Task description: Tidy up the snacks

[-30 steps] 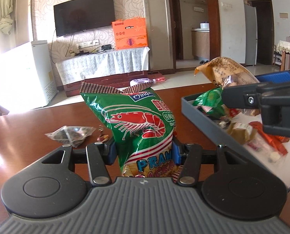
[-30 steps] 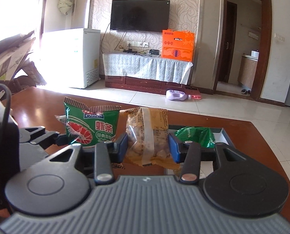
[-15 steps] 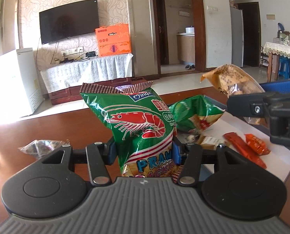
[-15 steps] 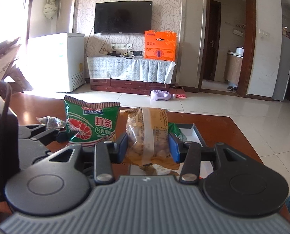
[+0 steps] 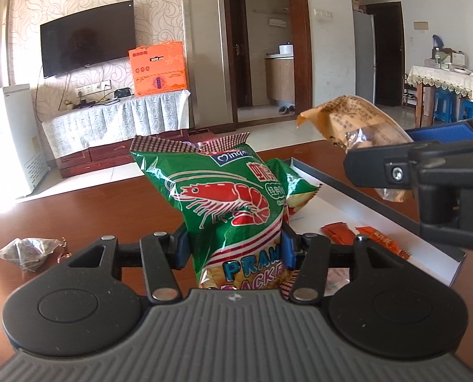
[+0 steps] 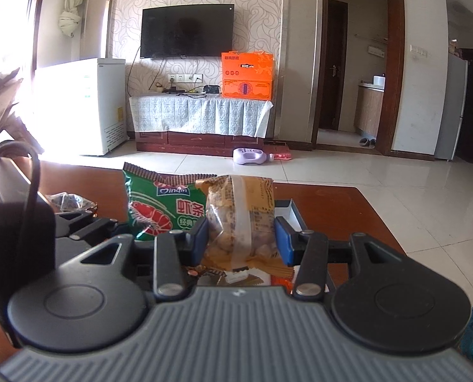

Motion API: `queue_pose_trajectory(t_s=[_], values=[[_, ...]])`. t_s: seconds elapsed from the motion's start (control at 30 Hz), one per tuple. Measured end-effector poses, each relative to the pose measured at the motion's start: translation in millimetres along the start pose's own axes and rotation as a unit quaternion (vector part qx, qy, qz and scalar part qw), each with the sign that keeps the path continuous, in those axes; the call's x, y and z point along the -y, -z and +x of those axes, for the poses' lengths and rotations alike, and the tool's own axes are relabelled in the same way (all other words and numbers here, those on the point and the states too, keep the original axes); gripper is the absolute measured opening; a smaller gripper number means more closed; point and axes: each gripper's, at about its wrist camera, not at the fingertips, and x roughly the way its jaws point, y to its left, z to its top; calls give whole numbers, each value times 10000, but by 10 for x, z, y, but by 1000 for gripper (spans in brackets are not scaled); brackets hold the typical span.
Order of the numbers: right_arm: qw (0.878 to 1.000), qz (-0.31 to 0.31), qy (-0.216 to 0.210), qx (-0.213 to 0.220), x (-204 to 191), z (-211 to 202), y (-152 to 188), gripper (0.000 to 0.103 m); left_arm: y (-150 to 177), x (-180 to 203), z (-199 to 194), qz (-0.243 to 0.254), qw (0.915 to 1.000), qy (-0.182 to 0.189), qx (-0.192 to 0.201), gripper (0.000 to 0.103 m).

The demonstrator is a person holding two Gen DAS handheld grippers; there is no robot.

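My left gripper (image 5: 234,248) is shut on a green prawn cracker bag (image 5: 226,197), held upright above the brown table (image 5: 93,210). The same bag shows in the right wrist view (image 6: 160,207). My right gripper (image 6: 241,238) is shut on a tan snack bag with a clear window (image 6: 241,216); it shows at the right of the left wrist view (image 5: 357,127). A white tray with dark rim (image 5: 379,210) lies under and beyond both, holding another green bag (image 5: 296,187) and orange sachets (image 5: 338,232).
A small clear wrapped packet (image 5: 26,248) lies on the table at the left, also in the right wrist view (image 6: 67,200). The table's far edge (image 6: 331,187) is close behind the tray. Beyond are a TV stand, a white freezer and tiled floor.
Both grippers have swung right and forward with their bags, over the tray. The tray's inside and the orange sachets now show more fully in the left wrist view.
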Motion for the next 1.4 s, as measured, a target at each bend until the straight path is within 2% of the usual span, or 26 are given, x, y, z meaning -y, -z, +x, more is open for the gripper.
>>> queue_pose_trajectory(t_s=[0.2,0.43,0.7,0.83,0.93,0.97,1.07,1.4], values=[[9999,92,85,8,74,-19,7,48,-5,83,164,-23,9999,116,-60,59],[9997,175,174,-22,175,7,28,48,-68,222,404,-85,9990,422,-76,59],[9989,292,341,-156,274,84,75,47,-152,359,845,14,9977,665,-96,60],[9985,308,374,-242,302,145,92,47,-187,385,1028,22,9966,805,-162,68],[9984,295,371,-313,284,181,112,47,-211,403,1054,2,9962,864,-91,88],[9984,288,372,-317,279,179,118,48,-223,405,1046,18,9961,878,-24,92],[9984,306,375,-305,280,172,112,48,-253,427,1013,88,9957,915,74,96],[9987,296,319,-282,237,121,106,48,-125,385,611,197,9957,892,164,97]])
